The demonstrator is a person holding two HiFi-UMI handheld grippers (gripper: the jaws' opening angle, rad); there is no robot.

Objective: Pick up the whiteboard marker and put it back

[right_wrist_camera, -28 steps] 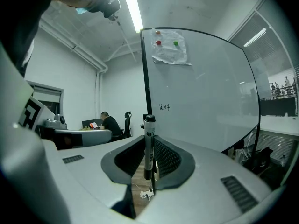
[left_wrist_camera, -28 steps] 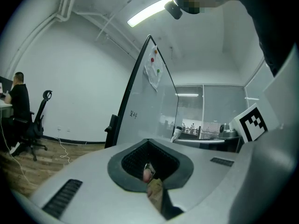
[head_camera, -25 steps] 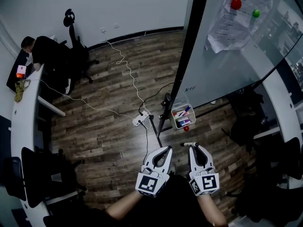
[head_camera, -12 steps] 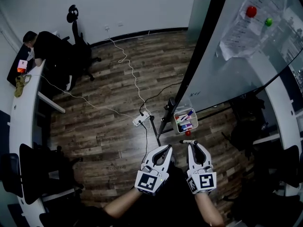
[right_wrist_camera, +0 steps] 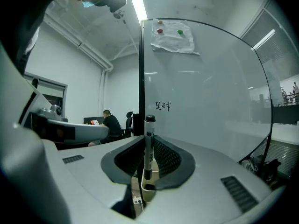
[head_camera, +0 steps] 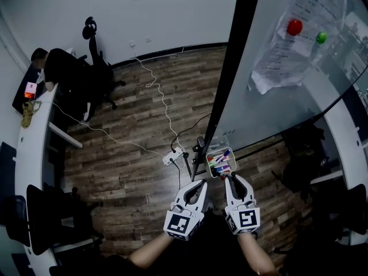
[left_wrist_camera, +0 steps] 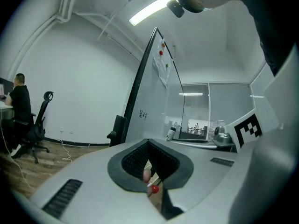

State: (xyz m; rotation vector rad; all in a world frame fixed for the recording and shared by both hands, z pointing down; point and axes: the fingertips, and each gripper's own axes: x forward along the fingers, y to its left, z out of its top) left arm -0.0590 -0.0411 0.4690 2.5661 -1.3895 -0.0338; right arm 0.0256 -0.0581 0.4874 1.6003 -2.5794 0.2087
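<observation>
Risks, largest first.

Whiteboard (head_camera: 276, 102): dark frame post (head_camera: 227, 85) close ahead of both claws. Likely to be struck if the approach runs long.

Tray (head_camera: 209, 156) at the foot of that post: already crowded with markers, judged to leave little free room. Could be knocked, or could refuse the marker, if entry is off-line or not end-first.

Marker (right_wrist_camera: 149, 141): gripped near mid-body only, with much length above the pads. Could pivot or slide on contact with the tray rim, then drop to the floor (head_camera: 132, 154).

Red item (left_wrist_camera: 153, 189) near the tray, too small to identify: could be dislodged by a wide sweep.

Pose.

Both claws held forward from the bottom edge of the head view, side by side, roughly level, pointing at the tray.

Right claw (head_camera: 231, 178): tips just short of the tray, clamped on the marker. Marker upright across the jaws in the right gripper view, black end up, lower end over the tray opening.

Left claw (head_camera: 202, 183): just beside the right, pads drawn together with only a thin slit, nothing gripped, aimed at the frame foot.

Marker therefore in the right claw, not yet in the tray.
</observation>
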